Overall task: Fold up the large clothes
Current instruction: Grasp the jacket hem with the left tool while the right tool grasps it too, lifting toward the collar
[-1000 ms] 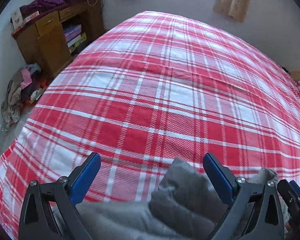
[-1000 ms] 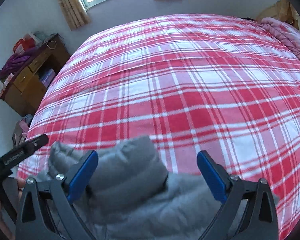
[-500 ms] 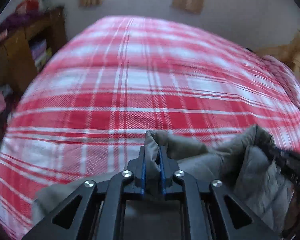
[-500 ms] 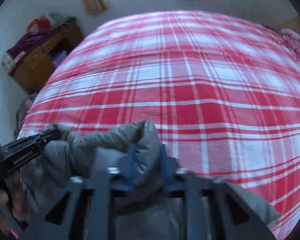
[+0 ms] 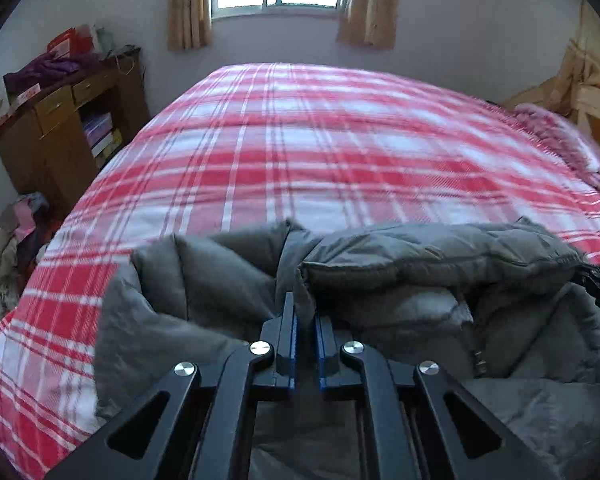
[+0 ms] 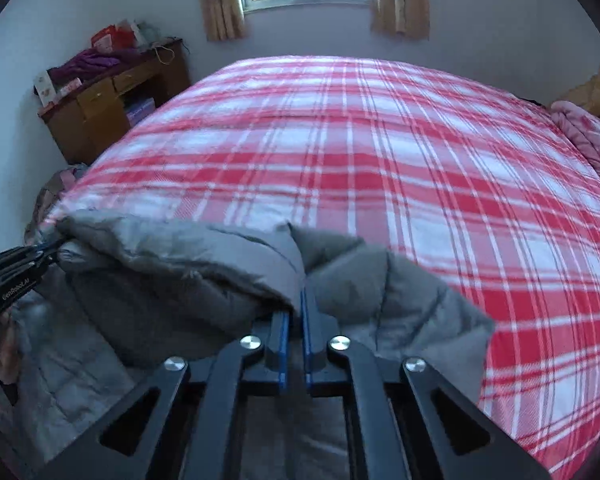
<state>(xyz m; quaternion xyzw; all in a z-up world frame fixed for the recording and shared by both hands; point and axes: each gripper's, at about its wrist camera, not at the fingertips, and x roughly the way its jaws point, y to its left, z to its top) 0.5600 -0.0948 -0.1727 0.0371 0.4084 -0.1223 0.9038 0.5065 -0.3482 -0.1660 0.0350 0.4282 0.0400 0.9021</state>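
Both pairs of blue-padded fingers are pressed nearly together on gray padded fabric. From its own wrist view the left gripper (image 5: 304, 316) pinches a ridge of the gray puffer jacket (image 5: 380, 280), and the right gripper (image 6: 294, 312) pinches another ridge of the same garment. Between the 2 holds the cloth forms a thick roll; the rest of the jacket lies bunched at the near edge of the red plaid bed (image 5: 300, 152), touching the cover and partly hanging toward the person.

Each grip appears to take only a thin pinch of puffy, slick-looking material, so I judge slipping to be the main risk: a quick lift or a pull apart could drag the fabric out of 1 grip and let that side drop. Because the bulk sits at the bed's edge, a lost hold may let the jacket slide off toward the floor. Uneven lifting could also twist the roll and spoil the fold line.
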